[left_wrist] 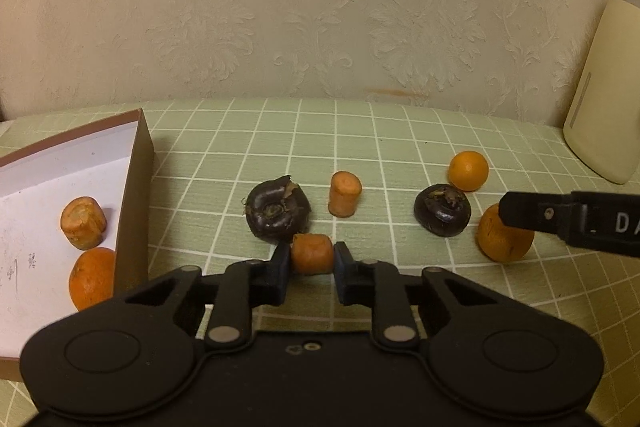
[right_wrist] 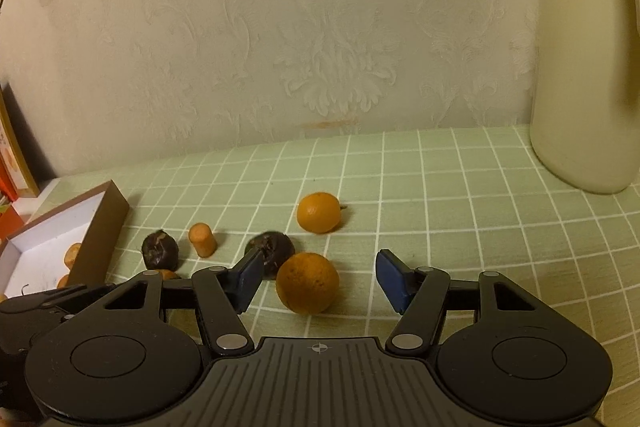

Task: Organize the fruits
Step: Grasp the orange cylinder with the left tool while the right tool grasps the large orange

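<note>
Left gripper (left_wrist: 312, 259) is clamped on a carrot piece (left_wrist: 312, 254) resting on the green checked tablecloth (left_wrist: 400, 147); right gripper (right_wrist: 316, 281) stands half open around an orange (right_wrist: 307, 283), pads clear. Carrot likely firm, light; orange yielding, prone to roll: grip across its middle. Box (left_wrist: 136, 163) lies left, patterned wall behind

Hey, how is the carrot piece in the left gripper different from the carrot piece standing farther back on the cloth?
The gripped carrot piece lies on its side, clamped between the pads of the left gripper; the standing carrot piece is upright on its cut end, with nothing touching it. The gripped one sits just in front of a dark fruit; the standing one is clear of it, to its right. Both are short orange stubs on the green checked cloth.
</note>
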Action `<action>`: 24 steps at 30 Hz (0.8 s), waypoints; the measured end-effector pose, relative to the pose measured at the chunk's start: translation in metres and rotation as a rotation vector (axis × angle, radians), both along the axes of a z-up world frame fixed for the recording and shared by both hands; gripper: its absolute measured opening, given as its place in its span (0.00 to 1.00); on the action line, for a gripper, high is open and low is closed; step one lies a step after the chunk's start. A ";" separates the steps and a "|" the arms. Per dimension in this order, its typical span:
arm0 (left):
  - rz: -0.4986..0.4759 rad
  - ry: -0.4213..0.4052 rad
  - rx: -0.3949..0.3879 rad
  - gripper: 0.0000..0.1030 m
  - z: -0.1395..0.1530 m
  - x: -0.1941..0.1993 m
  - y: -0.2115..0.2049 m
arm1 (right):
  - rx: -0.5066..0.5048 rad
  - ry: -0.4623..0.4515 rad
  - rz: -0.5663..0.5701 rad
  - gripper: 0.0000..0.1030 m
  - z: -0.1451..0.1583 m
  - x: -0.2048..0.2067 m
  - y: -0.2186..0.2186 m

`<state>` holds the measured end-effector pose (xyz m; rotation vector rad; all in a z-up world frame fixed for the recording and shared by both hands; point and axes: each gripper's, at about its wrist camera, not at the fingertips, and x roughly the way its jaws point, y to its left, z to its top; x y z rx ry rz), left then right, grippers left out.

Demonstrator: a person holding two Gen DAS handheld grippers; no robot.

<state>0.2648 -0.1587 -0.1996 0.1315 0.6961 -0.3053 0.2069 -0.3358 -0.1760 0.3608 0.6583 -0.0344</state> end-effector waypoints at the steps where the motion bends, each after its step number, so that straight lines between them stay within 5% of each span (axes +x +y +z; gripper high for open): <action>1: 0.000 -0.001 0.001 0.12 0.000 0.000 0.000 | 0.009 0.007 0.003 0.61 -0.002 0.002 0.000; 7: -0.005 -0.008 0.010 0.12 0.000 0.000 0.000 | 0.023 0.029 -0.003 0.61 -0.009 0.010 0.002; 9: -0.006 -0.008 0.012 0.12 0.000 0.000 0.000 | 0.019 0.040 0.010 0.40 -0.012 0.015 0.005; 10: -0.007 -0.009 0.015 0.12 0.001 0.000 -0.001 | 0.027 0.049 0.017 0.38 -0.014 0.017 0.006; 24: 0.002 -0.015 0.009 0.13 0.001 0.000 -0.004 | 0.037 0.054 0.012 0.37 -0.017 0.018 0.011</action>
